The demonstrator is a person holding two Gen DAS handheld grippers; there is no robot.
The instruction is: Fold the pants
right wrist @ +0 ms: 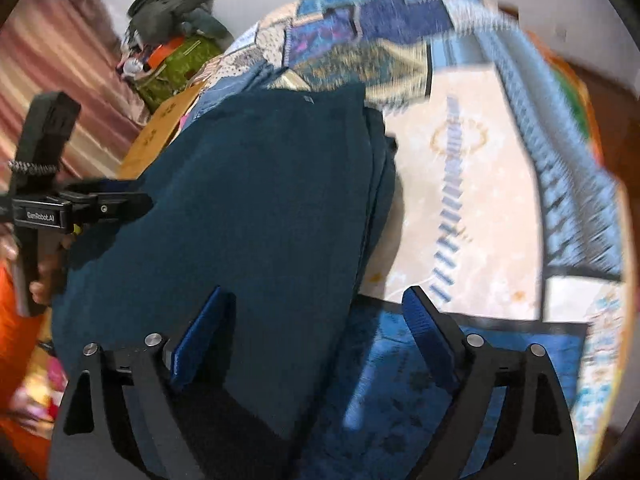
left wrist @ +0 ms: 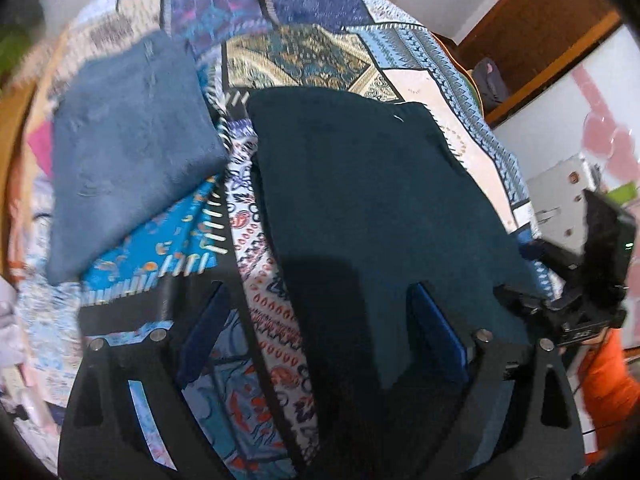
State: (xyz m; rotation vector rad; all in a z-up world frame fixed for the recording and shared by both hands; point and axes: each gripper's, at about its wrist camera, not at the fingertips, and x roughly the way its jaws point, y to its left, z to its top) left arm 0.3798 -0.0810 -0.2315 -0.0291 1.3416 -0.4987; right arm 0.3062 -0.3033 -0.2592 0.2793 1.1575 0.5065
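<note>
Both the left gripper (left wrist: 316,332) and right gripper (right wrist: 316,336) gape wide over dark teal pants (left wrist: 372,208), the left one's body reading "GenRobot.AI".

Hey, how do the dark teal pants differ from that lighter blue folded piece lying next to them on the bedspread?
The pants are a very dark teal; the blue piece is a paler, dusty blue. The pants cover more of the bedspread and lie right in front of the open left gripper, while the blue piece sits off to the side, clear of both grippers. Both lie flat on the patterned bedspread, and neither is gripped.
</note>
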